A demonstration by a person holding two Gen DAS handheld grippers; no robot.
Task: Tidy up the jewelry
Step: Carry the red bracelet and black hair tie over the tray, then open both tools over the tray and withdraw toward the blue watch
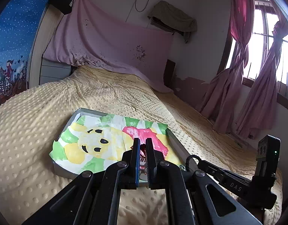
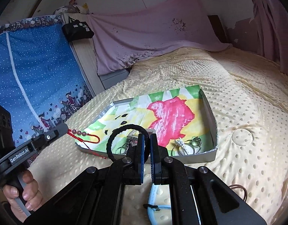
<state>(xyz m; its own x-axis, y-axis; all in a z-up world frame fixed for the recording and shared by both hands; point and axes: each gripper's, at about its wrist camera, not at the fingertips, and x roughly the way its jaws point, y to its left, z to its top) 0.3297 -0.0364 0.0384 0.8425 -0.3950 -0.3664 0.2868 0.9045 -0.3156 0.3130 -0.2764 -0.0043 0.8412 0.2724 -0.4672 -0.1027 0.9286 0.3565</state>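
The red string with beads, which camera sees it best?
The right wrist view: the red beaded string hangs from the left gripper over the tray's corner. The left wrist view shows only a red scrap between its fingers.

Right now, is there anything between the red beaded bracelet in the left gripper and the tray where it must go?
Nothing visible blocks it. The left gripper holds the red beaded bracelet just over the near left corner of the tray; the lining below is bare. The black hair tie sits to the right.
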